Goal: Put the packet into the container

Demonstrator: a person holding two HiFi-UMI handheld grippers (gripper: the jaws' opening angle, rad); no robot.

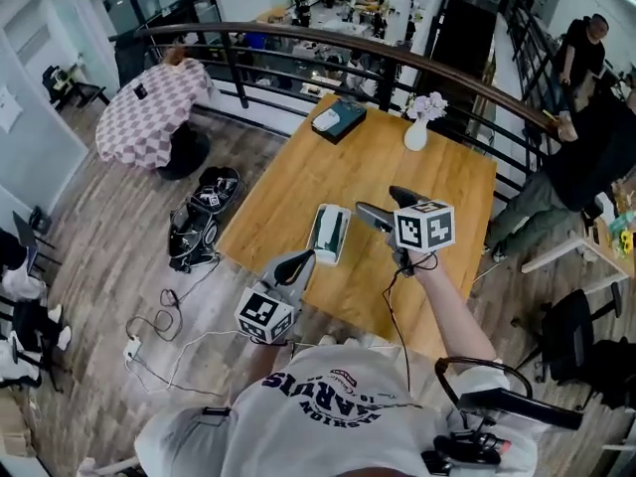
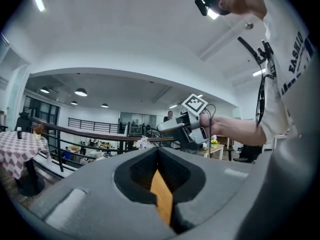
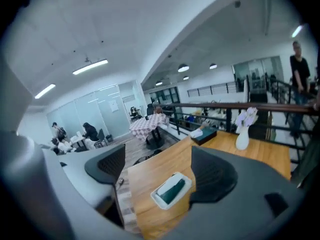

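A white container (image 1: 320,230) lies on the wooden table (image 1: 397,177) near its front left edge, with a dark green packet (image 1: 337,233) inside it. My right gripper (image 1: 386,205) hovers above the table just right of the container, open and empty. In the right gripper view the container (image 3: 159,200) and packet (image 3: 174,190) show well below, between the spread fingers (image 3: 107,165) of that gripper (image 3: 157,169). My left gripper (image 1: 298,262) sits at the table's front edge, just short of the container, shut with nothing in it. The left gripper view shows its jaws (image 2: 158,151) closed and the right gripper (image 2: 182,125) ahead.
A dark box (image 1: 339,119) with a white item on it and a white vase of flowers (image 1: 417,127) stand at the table's far side, before a railing (image 1: 298,38). A person (image 1: 581,162) stands at the right. A black bag (image 1: 204,212) and cables (image 1: 164,326) lie on the floor at the left.
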